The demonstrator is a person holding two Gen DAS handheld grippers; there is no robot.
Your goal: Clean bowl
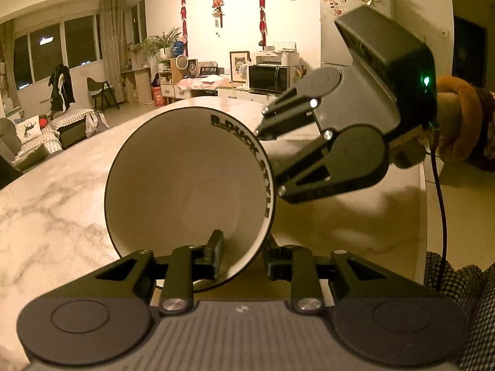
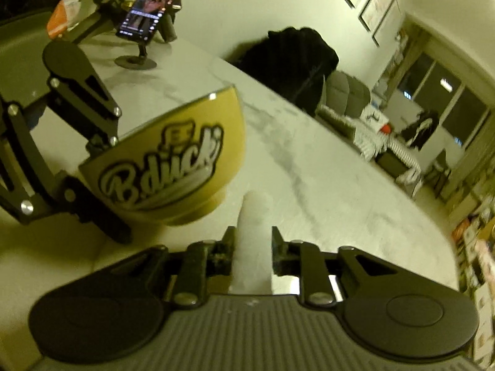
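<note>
Your tabletop (image 1: pixel 55 204) is pale marble with grey veins, and the bowl (image 1: pixel 191 185) hangs above it near its right-hand edge, tipped on its side so the mouth faces the left wrist camera. Inside, the bowl is plain white with a dark rim and black "B.DUCK STYLE" lettering running along the inner lip; outside it is yellow with a large white-and-black "Bduck" logo and a short foot ring. No food or water shows on the white inside.

Your left tool (image 1: pixel 239 255) has the bowl's wall clamped at the lower rim, one finger inside, one outside. Your right tool (image 2: pixel 251 247) sits just beside the bowl's foot, jaws only a little apart, with a white cloth-like wad (image 2: pixel 252 232) between them; the left pad touches it, but the blur hides whether both press.

A phone on a stand (image 2: pixel 148 9) stands at the far end of the tabletop.
</note>
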